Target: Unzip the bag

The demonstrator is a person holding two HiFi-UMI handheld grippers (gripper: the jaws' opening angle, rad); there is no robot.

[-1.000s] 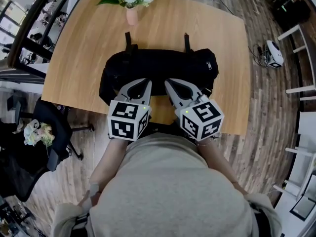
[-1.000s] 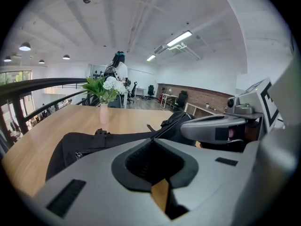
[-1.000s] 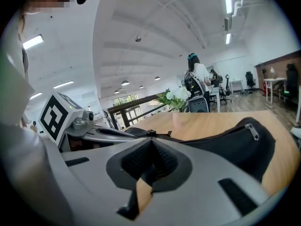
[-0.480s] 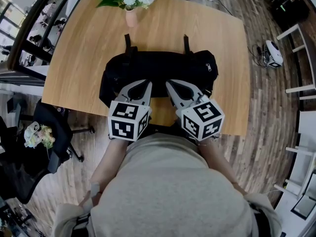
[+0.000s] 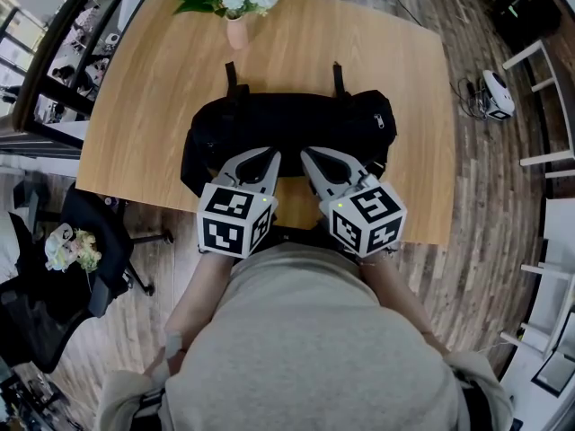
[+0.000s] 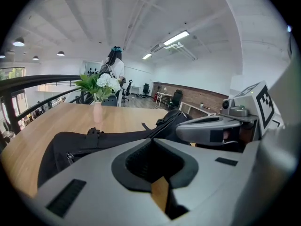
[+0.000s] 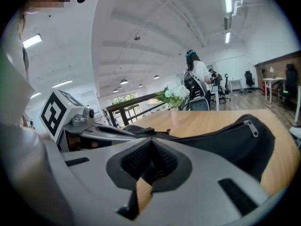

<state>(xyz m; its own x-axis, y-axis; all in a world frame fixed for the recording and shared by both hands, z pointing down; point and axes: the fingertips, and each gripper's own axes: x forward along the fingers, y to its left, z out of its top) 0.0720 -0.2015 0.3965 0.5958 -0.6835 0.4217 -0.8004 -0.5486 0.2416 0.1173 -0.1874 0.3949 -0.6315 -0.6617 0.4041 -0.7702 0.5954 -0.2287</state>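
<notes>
At the lower middle of the head view, the left tool (image 5: 268, 154) and the right tool (image 5: 311, 154) are sitting side by side, both pointing up the frame. Each one's own view is showing its jaws pressed fully together with nothing caught between them; only a sliver of wood is peeking through behind the left tool (image 6: 152, 141) and the right tool (image 7: 150, 142). Their tips are lying over the near edge of the black bag (image 5: 287, 119), though whether they are touching the fabric I cannot tell.

That bag is resting on the tabletop (image 5: 144, 106) just beyond the tools, and its long axis is running left to right across the frame, square to the way both tools are pointing. A metal pull (image 5: 381, 118) is hanging at the bag's right end, also showing toward the right of the right gripper view (image 7: 250, 125); the right tool is looking like the nearer one to it. What may be a second slider (image 6: 70, 157) is showing at the bag's left end, on the left tool's side. Two straps (image 5: 232, 74) are trailing off the far edge, and a vase of flowers (image 5: 239, 27) is standing well beyond, at the top of the frame.
</notes>
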